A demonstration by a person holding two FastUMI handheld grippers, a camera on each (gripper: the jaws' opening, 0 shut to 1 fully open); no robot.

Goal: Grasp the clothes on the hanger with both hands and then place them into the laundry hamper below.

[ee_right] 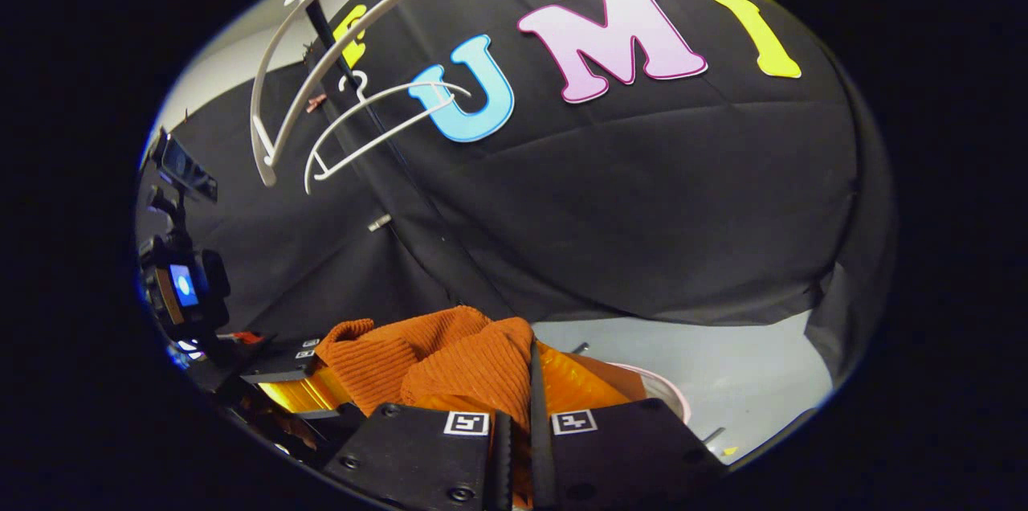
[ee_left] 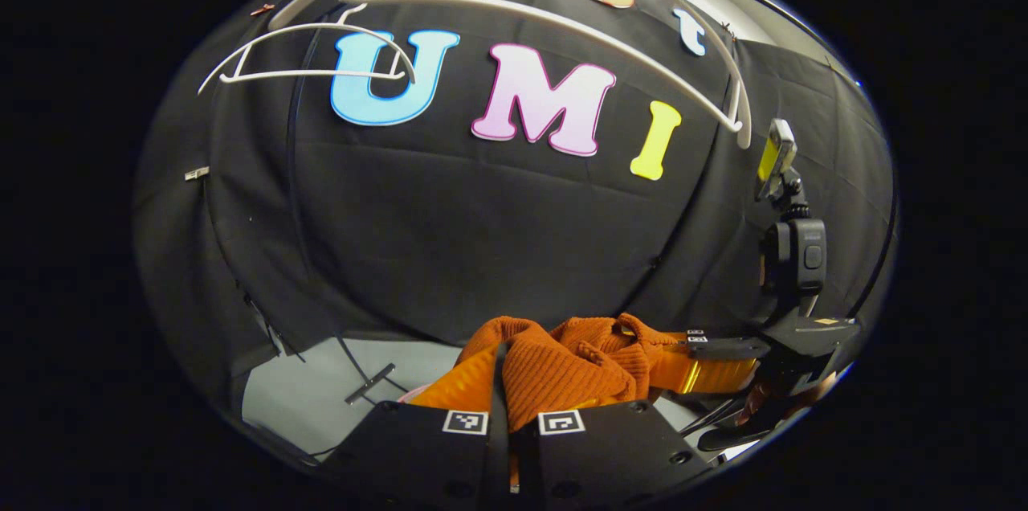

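Your orange sweater [ee_left: 574, 370] is bunched between both grippers, low, off the white hangers [ee_left: 514, 21] overhead. Left gripper [ee_left: 512, 414] clamped on it; right gripper [ee_right: 514, 414] clamped too. Grey floor [ee_right: 723, 366] lies open beyond the cloth's edge.

Ribbed, matt orange knit sweater [ee_left: 574, 370]; smooth white plastic hangers [ee_left: 562, 21]; matt black cloth wall [ee_left: 482, 238]

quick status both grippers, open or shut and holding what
Left gripper: shut on the orange sweater.
Right gripper: shut on the same orange sweater, off the white hanger.
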